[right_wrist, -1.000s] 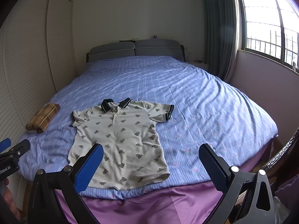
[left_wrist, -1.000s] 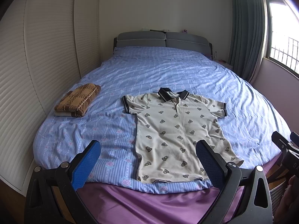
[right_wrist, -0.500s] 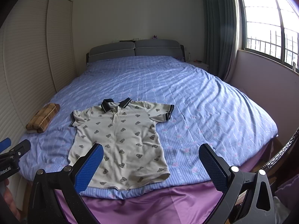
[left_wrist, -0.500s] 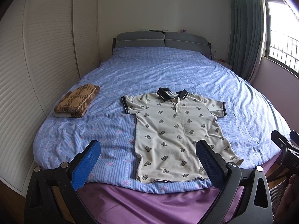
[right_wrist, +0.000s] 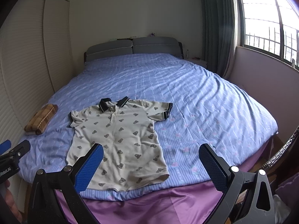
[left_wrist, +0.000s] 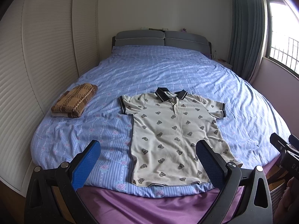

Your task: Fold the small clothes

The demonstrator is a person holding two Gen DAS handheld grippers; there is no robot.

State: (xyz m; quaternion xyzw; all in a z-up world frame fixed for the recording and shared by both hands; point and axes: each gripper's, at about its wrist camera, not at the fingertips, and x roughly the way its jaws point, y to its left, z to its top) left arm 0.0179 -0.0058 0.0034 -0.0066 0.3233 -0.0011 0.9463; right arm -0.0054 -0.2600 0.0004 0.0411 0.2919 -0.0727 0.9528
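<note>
Polo shirt (left_wrist: 173,130) lies flat, unfolded, near the bed's (left_wrist: 168,71) foot; left tongs (left_wrist: 147,158) and right tongs (right_wrist: 149,162) released, empty; folding not begun, sleeve or hem grasp required next.

I see daylight from the window (right_wrist: 269,24) at the right, blown out to white glare. The bed (right_wrist: 186,85) is evenly lit with soft shadows in its wrinkles. Fisheye bending and dark vignetting mark every corner.
</note>
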